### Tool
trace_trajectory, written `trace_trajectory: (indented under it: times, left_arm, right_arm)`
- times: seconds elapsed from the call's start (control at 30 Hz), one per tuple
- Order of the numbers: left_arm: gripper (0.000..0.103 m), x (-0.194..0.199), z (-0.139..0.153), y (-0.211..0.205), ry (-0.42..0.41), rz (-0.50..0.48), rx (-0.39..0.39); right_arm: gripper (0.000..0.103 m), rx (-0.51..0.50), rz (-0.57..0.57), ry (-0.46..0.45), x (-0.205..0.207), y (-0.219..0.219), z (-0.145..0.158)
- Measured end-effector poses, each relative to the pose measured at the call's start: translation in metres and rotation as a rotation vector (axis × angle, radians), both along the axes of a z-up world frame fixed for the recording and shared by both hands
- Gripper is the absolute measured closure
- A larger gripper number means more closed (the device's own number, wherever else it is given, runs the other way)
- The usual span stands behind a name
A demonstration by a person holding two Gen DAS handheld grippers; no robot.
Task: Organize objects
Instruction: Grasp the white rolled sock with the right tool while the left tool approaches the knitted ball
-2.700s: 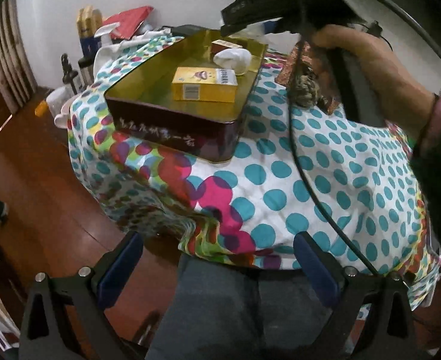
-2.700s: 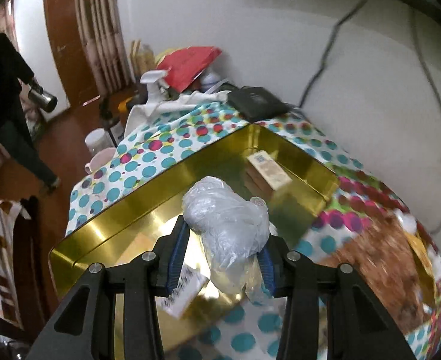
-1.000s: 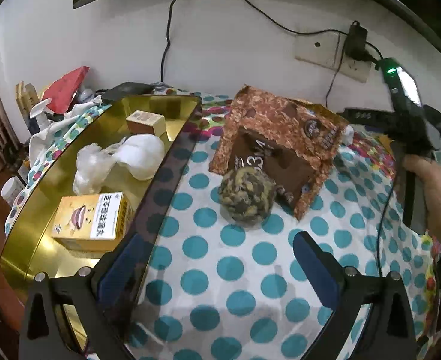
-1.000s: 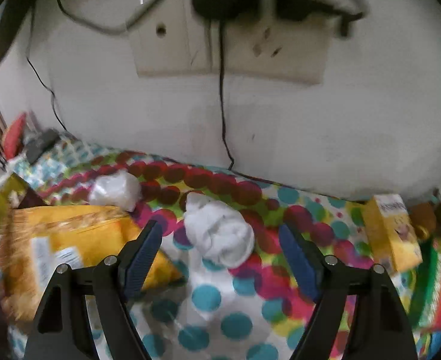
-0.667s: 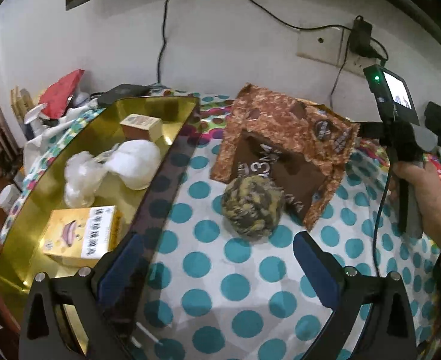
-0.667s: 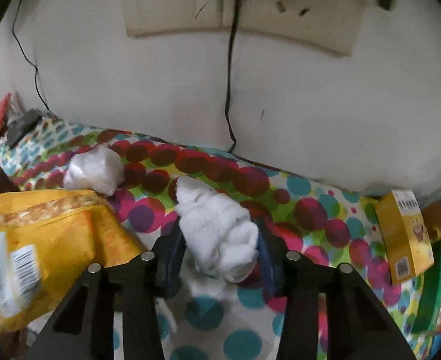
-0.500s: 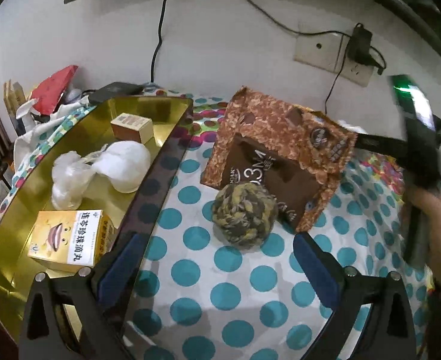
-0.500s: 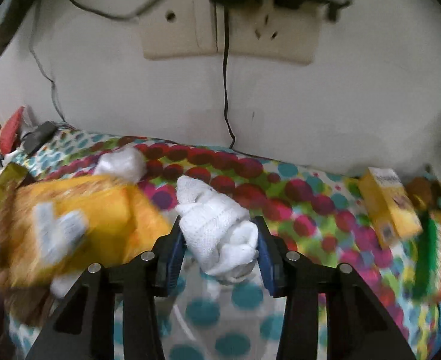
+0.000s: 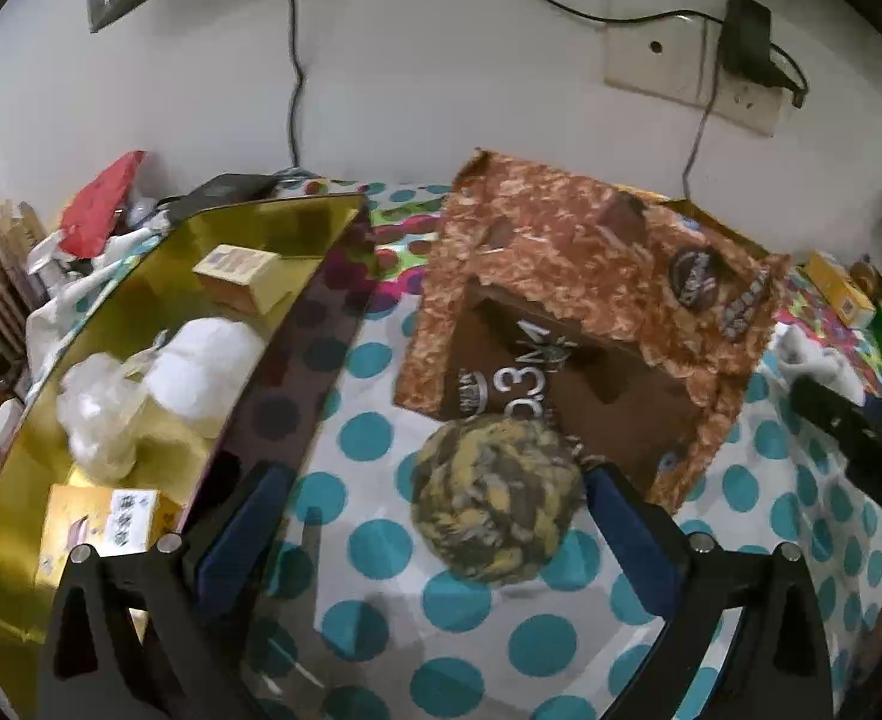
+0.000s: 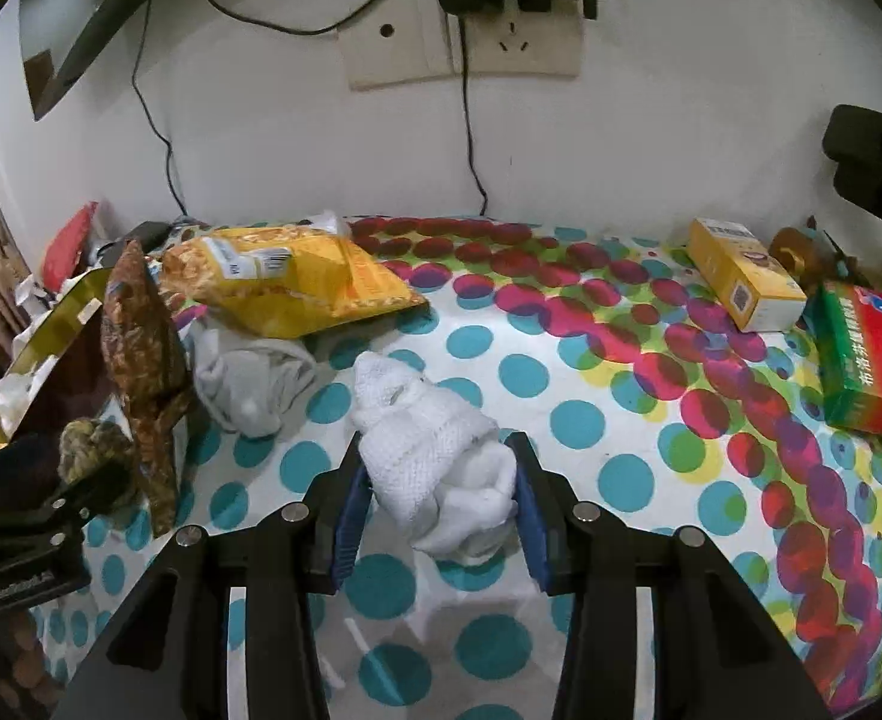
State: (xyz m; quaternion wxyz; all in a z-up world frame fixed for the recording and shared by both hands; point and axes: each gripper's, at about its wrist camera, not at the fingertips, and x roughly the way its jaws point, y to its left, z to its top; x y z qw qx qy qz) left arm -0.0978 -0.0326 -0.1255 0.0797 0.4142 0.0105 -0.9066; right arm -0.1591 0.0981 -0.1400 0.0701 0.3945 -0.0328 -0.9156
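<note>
Far left, the gold tray [image 9: 297, 324] holds a small tan box [image 9: 238, 267], a clear plastic bag [image 9: 96, 414], a white bundle [image 9: 207, 363] and a yellow carton [image 9: 105, 531]. Just right of it, the left gripper [image 9: 435, 516] stands spread wide around the yellow-brown rope ball [image 9: 492, 495], which sits on the dotted tablecloth [image 9: 375, 546], touching the brown snack bag [image 9: 585, 300]. Further right, the right gripper [image 10: 438, 501] pinches a rolled white cloth [image 10: 435, 456]. Beyond lie a yellow chip bag [image 10: 297, 288], an orange box [image 10: 741, 282] and, far right, a green-red box [image 10: 867, 360].
</note>
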Motion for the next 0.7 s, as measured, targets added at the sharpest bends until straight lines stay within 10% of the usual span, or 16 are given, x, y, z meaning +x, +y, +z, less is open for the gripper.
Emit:
trace_trajectory:
  times: [0.17, 0.23, 0.7]
  left_arm:
    - [0.015, -0.003, -0.002, 0.003, 0.000, -0.015, -0.031]
    - [0.048, -0.002, 0.001, 0.010, 0.016, -0.060, -0.013]
    - [0.048, 0.008, 0.007, 0.006, -0.012, -0.071, 0.053]
  right_arm:
    - [0.062, 0.051, 0.016, -0.027, -0.007, -0.014, -0.006]
    - [0.062, 0.059, 0.014, -0.034, -0.008, -0.015, -0.007]
    - [0.061, 0.144, 0.012, -0.034, -0.011, -0.030, -0.008]
